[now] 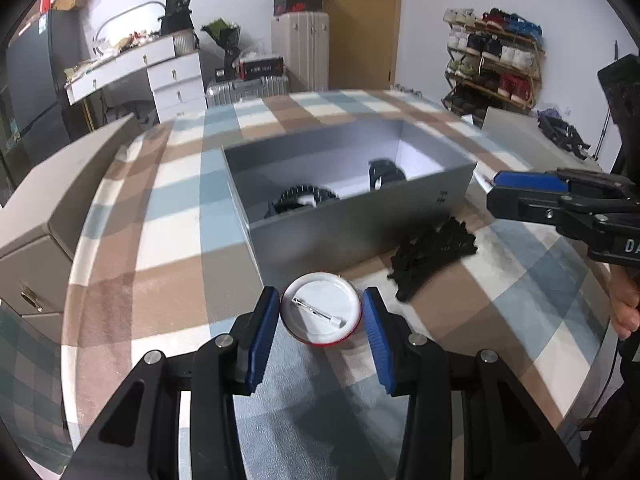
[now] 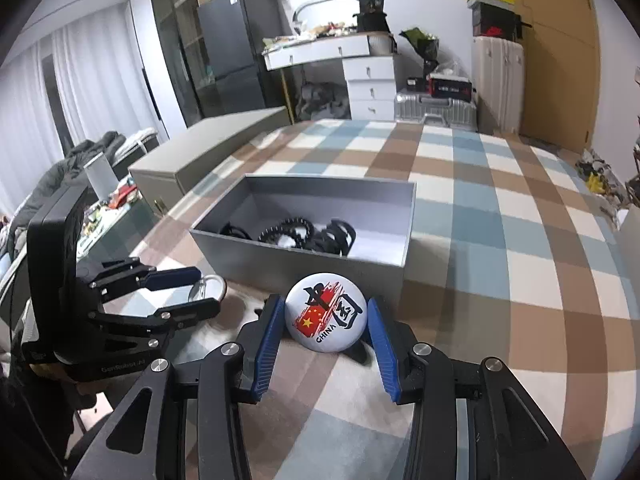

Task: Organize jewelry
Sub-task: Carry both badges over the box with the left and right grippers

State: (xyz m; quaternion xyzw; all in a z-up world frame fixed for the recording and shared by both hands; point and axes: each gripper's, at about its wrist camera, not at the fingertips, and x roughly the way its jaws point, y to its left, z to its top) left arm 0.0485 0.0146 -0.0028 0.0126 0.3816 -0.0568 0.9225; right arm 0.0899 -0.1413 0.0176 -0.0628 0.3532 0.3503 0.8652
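My left gripper is shut on a round pin badge, its white back and pin facing the camera, held just in front of the grey box. My right gripper is shut on a second badge printed with a red flag and "CHINA", also near the box's front wall. The box holds several black bracelets. A black beaded piece lies on the checked cloth right of the left badge. The right gripper shows in the left view; the left gripper shows in the right view.
The table carries a checked blue, brown and white cloth. A long grey cabinet stands along the table's left side. A shoe rack, suitcases and a white desk stand behind the table.
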